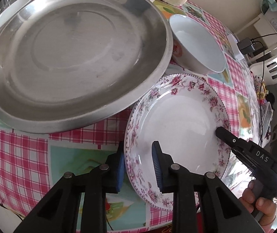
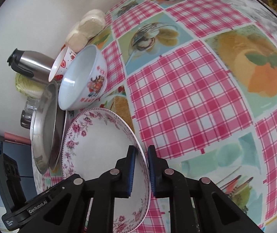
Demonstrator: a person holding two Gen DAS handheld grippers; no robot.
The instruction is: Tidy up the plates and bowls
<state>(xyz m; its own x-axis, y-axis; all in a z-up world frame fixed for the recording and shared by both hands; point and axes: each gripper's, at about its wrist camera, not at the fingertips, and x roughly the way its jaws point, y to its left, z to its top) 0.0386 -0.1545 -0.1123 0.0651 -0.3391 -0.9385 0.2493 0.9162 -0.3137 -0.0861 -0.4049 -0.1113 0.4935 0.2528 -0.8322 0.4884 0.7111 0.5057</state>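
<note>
A checked tablecloth [image 2: 186, 97] (pink, with fruit pictures) bears a steel tray [image 1: 76, 58], white bowl [image 1: 198, 44] and floral plate [image 1: 179, 128].

A: Plates, quick?
B: One floral plate [image 1: 177, 126]. One steel pan [image 1: 76, 54] for sure; the right wrist view hinted at a second rim stacked under it, but I couldn't tell.
A: Bowls?
B: Three bowls [image 1: 196, 42] in the left wrist view: two with red print, one plain white at the far edge. The right view only showed two.
A: Anything else?
B: One steel flask [image 2: 35, 64] and one glass jar [image 2: 27, 114].
</note>
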